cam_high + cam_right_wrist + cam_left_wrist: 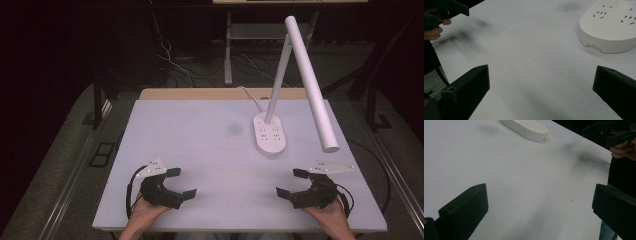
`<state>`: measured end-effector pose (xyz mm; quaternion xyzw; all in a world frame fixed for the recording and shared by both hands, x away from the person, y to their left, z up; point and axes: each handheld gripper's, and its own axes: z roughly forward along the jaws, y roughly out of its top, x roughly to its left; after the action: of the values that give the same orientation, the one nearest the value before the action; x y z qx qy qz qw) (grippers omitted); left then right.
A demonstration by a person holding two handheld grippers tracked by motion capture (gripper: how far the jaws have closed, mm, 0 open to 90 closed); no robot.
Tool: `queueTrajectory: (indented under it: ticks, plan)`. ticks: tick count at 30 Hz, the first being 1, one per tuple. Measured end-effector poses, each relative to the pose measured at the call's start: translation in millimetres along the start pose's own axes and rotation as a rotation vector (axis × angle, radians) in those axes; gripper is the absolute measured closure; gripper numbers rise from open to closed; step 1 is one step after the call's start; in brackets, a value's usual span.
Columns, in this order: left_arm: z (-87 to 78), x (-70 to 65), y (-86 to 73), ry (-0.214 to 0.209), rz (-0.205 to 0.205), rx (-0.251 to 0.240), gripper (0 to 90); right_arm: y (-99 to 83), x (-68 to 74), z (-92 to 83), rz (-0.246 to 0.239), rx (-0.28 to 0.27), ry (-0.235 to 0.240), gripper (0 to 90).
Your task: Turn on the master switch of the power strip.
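Both grippers rest near the front edge of the table (200,145), left gripper (181,183) and right gripper (291,182), fingers wide apart, holding nothing. The lamp (270,134) stands toward the back right; better approach its base slowly, fingers level

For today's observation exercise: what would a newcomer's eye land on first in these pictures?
First, the white desk lamp, its oval base standing right of centre on the pale table and its long tube head slanting out toward the near right. Next, the two black tools at the near edge, left tool and right tool, both open and holding nothing.
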<state>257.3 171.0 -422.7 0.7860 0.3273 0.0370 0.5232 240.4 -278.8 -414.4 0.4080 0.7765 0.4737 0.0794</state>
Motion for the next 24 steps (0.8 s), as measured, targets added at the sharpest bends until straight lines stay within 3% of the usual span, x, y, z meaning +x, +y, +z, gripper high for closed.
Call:
queueTrajectory:
  ticks: [9,24]
  plan:
    - [-2.6,2.6,7.7,-0.002,-0.015,0.018,0.0,-0.1,-0.9,-1.1,0.004,-0.003,-0.003,0.2]
    - [-2.0,3.1,25.0,-0.001,0.017,0.038,0.0,-0.5,-1.3,-1.2,0.002,-0.002,-0.004,0.2]
